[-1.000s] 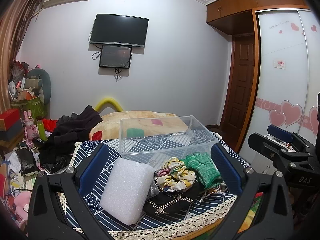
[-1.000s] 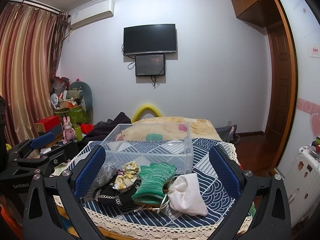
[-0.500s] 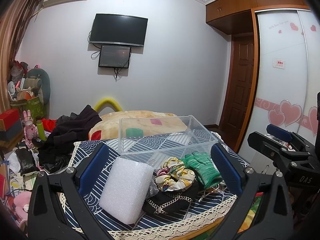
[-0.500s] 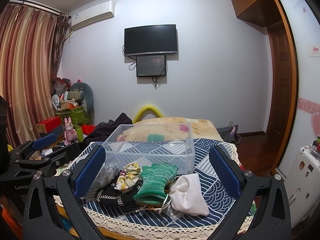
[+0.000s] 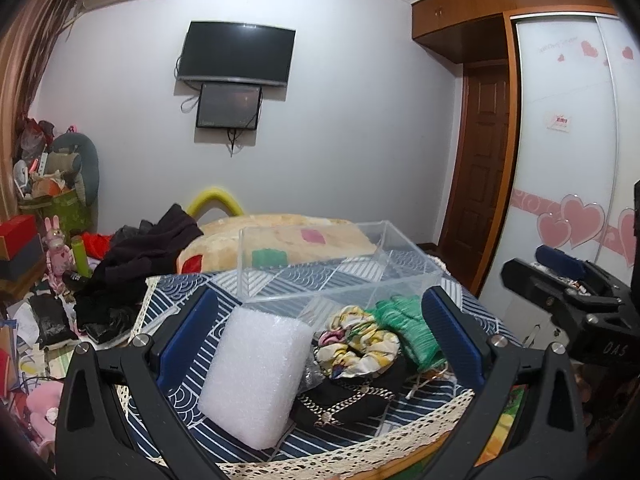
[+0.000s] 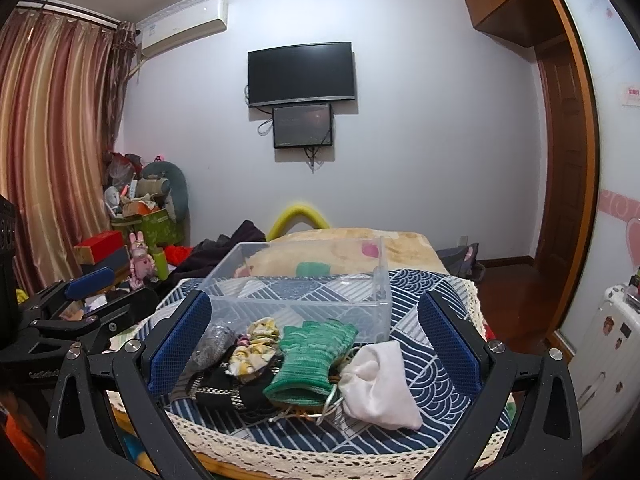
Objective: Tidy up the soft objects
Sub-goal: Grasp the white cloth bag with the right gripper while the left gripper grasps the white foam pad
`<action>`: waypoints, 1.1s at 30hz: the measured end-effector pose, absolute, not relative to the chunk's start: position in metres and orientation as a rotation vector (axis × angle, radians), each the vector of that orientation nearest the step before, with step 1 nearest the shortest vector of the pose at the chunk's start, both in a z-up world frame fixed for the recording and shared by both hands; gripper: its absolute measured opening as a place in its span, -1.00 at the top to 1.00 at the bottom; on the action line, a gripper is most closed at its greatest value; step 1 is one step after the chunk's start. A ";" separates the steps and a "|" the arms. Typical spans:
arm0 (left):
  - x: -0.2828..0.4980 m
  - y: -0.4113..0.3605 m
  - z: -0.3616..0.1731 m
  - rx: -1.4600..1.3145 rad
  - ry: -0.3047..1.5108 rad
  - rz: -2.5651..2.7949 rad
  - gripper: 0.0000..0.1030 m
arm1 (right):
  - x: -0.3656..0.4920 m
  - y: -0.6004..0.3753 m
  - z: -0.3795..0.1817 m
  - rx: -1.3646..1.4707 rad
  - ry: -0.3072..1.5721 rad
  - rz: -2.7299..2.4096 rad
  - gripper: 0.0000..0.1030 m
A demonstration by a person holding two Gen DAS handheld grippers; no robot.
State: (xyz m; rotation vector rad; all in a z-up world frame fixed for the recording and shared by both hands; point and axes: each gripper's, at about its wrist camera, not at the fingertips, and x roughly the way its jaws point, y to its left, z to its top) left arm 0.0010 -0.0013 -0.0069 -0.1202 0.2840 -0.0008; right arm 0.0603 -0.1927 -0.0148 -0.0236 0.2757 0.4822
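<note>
Patterned tablecloth (image 5: 192, 292) looks the same as a second ago: foam pad (image 5: 256, 376), scrunchie (image 5: 360, 340), green glove (image 6: 316, 360) and white pouch (image 6: 380, 384) lie near the clear box (image 6: 304, 300), unmoved. Left gripper (image 5: 320, 344) and right gripper (image 6: 316, 344) hover spread wide, empty; sorting hasn't begun.

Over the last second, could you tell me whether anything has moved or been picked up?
Nothing visibly changed: both grippers stay open and empty short of the table, and the foam block, green glove, white pouch and clear box lie as before.
</note>
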 end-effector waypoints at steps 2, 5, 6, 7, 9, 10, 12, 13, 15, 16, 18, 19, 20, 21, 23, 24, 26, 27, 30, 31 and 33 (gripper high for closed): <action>0.005 0.003 -0.011 -0.126 0.302 -0.003 -1.00 | 0.063 -0.194 -0.017 -0.027 0.281 0.474 -1.00; 0.017 0.016 -0.021 -0.159 0.350 -0.005 -1.00 | 0.071 -0.196 -0.024 -0.031 0.304 0.451 -1.00; 0.022 0.021 -0.025 -0.173 0.366 0.001 -1.00 | 0.075 -0.197 -0.027 -0.033 0.314 0.440 -1.00; 0.028 0.027 -0.031 -0.189 0.386 0.014 -1.00 | 0.078 -0.197 -0.029 -0.034 0.323 0.432 -1.00; 0.036 0.036 -0.039 -0.209 0.414 0.034 -1.00 | 0.085 -0.199 -0.036 -0.034 0.349 0.414 -1.00; 0.041 0.041 -0.044 -0.223 0.434 0.045 -1.00 | 0.089 -0.200 -0.039 -0.034 0.361 0.407 -1.00; 0.049 0.049 -0.053 -0.245 0.462 0.050 -1.00 | 0.096 -0.203 -0.046 -0.032 0.387 0.393 -1.00; 0.053 0.052 -0.059 -0.256 0.480 0.048 -1.00 | 0.101 -0.204 -0.050 -0.032 0.402 0.384 -1.00; 0.059 0.054 -0.068 -0.264 0.504 0.045 -1.00 | 0.107 -0.207 -0.056 -0.031 0.430 0.369 -1.00; 0.061 0.055 -0.071 -0.264 0.514 0.046 -1.00 | 0.110 -0.209 -0.060 -0.029 0.446 0.362 -1.00; 0.066 0.056 -0.079 -0.262 0.531 0.050 -1.00 | 0.119 -0.212 -0.069 -0.020 0.486 0.349 -1.00; 0.068 0.058 -0.083 -0.267 0.547 0.049 -1.00 | 0.123 -0.214 -0.074 -0.012 0.507 0.341 -0.99; 0.071 0.058 -0.087 -0.272 0.558 0.049 -1.00 | 0.127 -0.217 -0.080 -0.005 0.526 0.334 -0.96; 0.073 0.059 -0.091 -0.276 0.568 0.049 -1.00 | 0.131 -0.219 -0.084 0.003 0.546 0.336 -0.94; 0.078 0.060 -0.099 -0.281 0.587 0.048 -1.00 | 0.137 -0.221 -0.091 0.018 0.587 0.348 -0.82; 0.080 0.059 -0.101 -0.283 0.594 0.044 -1.00 | 0.139 -0.222 -0.094 0.025 0.608 0.357 -0.78; 0.080 0.057 -0.104 -0.276 0.596 0.041 -0.96 | 0.142 -0.222 -0.101 0.032 0.640 0.376 -0.63; 0.080 0.056 -0.104 -0.269 0.593 0.038 -0.88 | 0.142 -0.222 -0.103 0.036 0.653 0.388 -0.58; 0.081 0.055 -0.105 -0.258 0.587 0.023 -0.86 | 0.142 -0.223 -0.107 0.066 0.692 0.439 -0.30; 0.081 0.055 -0.106 -0.260 0.591 0.016 -0.85 | 0.144 -0.223 -0.107 0.080 0.703 0.454 -0.17; 0.080 0.056 -0.105 -0.269 0.588 0.015 -0.84 | 0.143 -0.223 -0.109 0.096 0.714 0.482 0.28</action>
